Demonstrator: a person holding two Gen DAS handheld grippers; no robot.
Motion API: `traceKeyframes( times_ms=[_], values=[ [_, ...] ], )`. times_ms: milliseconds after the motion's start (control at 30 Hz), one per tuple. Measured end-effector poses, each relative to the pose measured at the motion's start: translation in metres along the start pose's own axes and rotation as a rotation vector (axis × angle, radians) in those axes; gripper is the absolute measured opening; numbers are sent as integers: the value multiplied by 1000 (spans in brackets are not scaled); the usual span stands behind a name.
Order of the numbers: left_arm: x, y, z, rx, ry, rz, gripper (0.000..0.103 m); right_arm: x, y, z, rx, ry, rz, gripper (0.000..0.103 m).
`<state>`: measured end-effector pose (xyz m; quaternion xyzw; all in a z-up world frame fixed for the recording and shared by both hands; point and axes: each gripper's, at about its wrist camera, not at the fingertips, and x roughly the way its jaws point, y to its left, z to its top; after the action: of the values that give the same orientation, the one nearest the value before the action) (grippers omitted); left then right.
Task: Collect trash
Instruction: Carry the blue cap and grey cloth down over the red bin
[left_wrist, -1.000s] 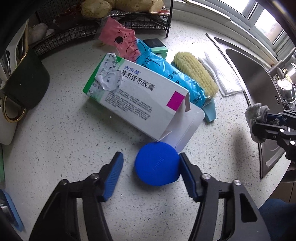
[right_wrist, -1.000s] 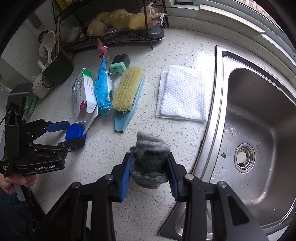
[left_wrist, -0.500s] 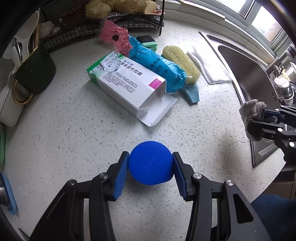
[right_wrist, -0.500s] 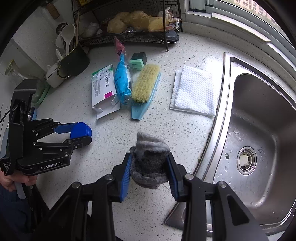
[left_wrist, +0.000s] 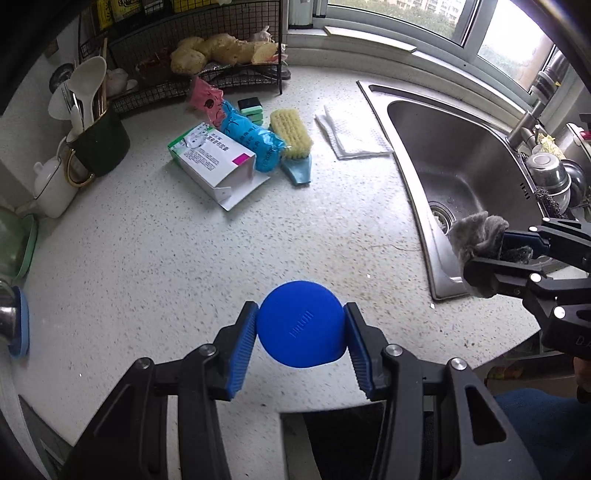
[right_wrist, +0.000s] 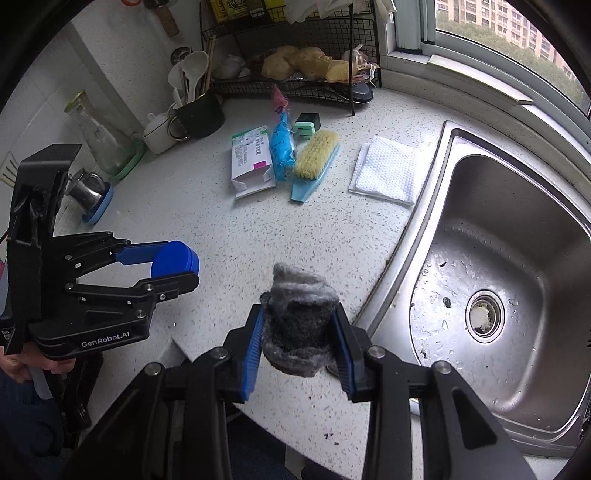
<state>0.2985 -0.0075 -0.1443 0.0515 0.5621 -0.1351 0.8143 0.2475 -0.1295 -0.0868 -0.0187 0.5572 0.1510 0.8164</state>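
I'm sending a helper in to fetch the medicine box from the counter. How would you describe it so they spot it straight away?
Start at the steel sink and look left across the speckled white counter, past the folded white cloth, to the row of items below the black wire rack. The white cardboard medicine box is leftmost, beside a blue plastic packet. It alone has a green end, a pink square and an open flap.

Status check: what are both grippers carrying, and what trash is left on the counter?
Left gripper shut on blue cap. Right gripper shut on grey rag wad. Medicine box and blue wrapper left on counter. Nothing in the way.
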Motion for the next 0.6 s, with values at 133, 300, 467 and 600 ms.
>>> traceKeyframes(
  times_ms=[133, 300, 467, 600],
  values=[
    [-17, -32, -24, 1, -27, 20, 44, -20, 0, -30, -25, -20, 24, 33],
    [-35, -66, -64, -15, -41, 52, 44, -44, -1, -75, -54, -31, 56, 33],
    [-53, -96, -105, -58, -48, 71, 44, -63, 2, -116, -92, -34, 71, 33],
    [-59, -119, -133, -54, -36, 71, 44, -73, 4, -142, -127, -25, 71, 33]
  ],
)
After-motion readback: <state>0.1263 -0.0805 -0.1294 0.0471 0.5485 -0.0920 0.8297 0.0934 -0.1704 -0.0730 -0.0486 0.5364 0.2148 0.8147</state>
